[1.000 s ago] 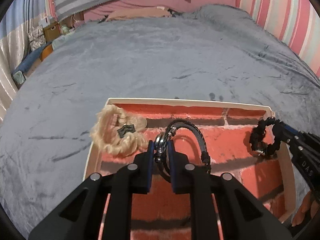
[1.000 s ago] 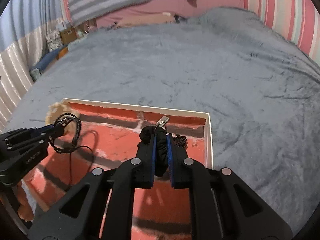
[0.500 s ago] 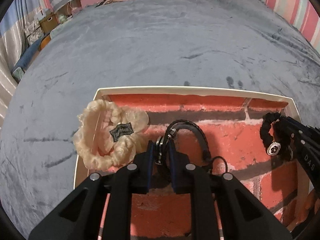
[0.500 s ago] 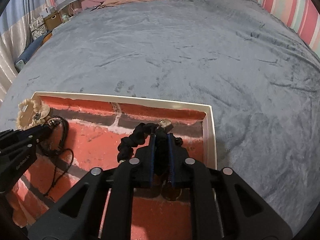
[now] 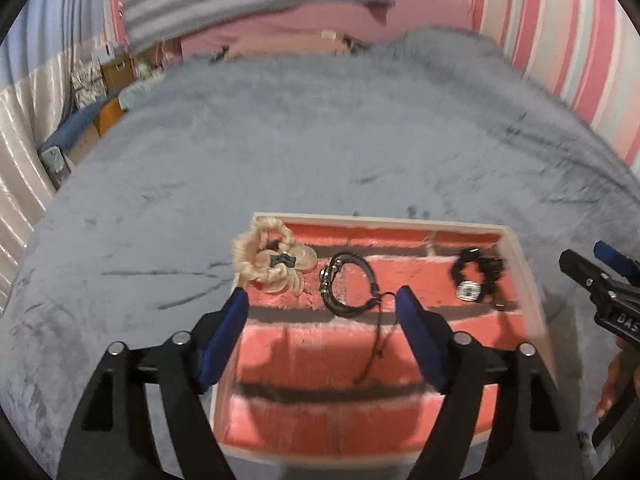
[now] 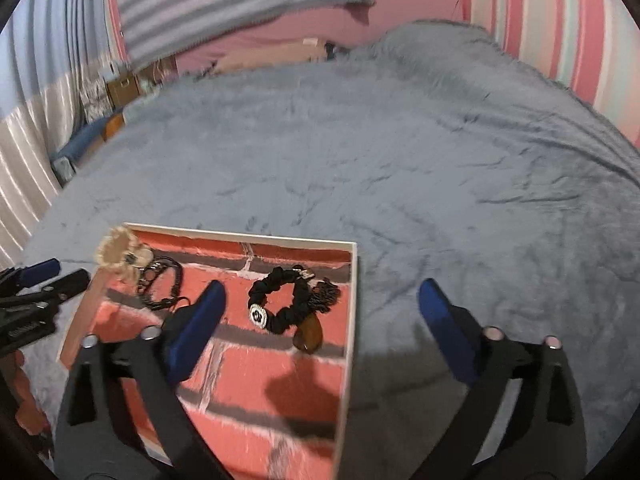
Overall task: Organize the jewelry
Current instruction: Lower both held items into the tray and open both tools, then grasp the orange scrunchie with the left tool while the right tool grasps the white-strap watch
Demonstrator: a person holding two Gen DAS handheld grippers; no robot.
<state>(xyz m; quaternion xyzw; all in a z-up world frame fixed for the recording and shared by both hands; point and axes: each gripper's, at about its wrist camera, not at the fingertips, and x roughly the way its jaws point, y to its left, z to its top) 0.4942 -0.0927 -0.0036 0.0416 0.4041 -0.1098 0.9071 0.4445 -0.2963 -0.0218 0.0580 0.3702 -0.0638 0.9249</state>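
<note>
So both of my grippers just let go and I'm backing off the tray (image 5: 528,280), which sits on the grey blanket (image 5: 320,152). Going left to right: the cream scrunchie (image 5: 267,262) is draped over the tray's far left corner, half on the rim, so that one could slide off if the tray gets bumped. Just beside it is the black bracelet (image 5: 350,288), lying flat on the brick-print floor with its thin cord trailing toward me. My left gripper (image 5: 322,314) has just been opening and its jaws now stand wide with nothing held; the bracelet lies beyond the tips, though the cord runs close to my right pad, so I'd say lift straight up and back so it doesn't snag. Further right is the black scrunchie (image 6: 280,300) with its little round charm, resting near the tray's right wall, and a brown pendant (image 6: 309,334) on a dark chain right against it. My right gripper (image 6: 320,304) has just been opening too, jaws as wide as they go and empty, one finger over the tray and the other out over the blanket. My take: the drop-off looks done, pieces are spaced apart, so the trick now is pulling away cleanly. Everything's a bit motion-blurred, so I can't tell the finer details.
</note>
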